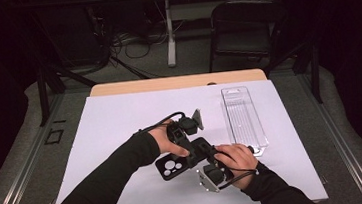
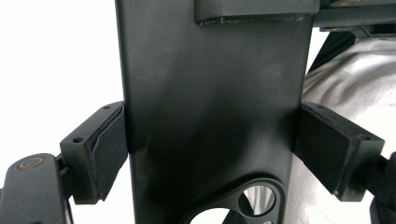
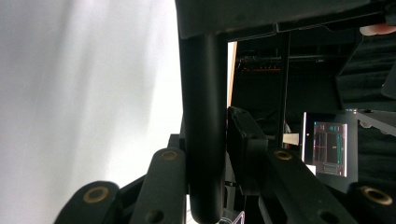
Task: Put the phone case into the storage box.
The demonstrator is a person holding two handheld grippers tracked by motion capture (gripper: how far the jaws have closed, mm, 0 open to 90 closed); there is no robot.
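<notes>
Left gripper view: phone case [image 2: 212,121] camera cutout

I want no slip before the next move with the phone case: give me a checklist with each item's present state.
1. Left gripper on the phone case: fingers press both long edges. Ok.
2. Right gripper on the case's thin edge: case sits between the fingers, contact seems made. Ok.
3. Camera cutout free of the fingers. Ok.
4. Case lifted off the white table sheet: cannot tell.
5. Clear plastic tray apart from both hands, upright on the sheet. Ok.
6. Tray holds anything: cannot tell.
</notes>
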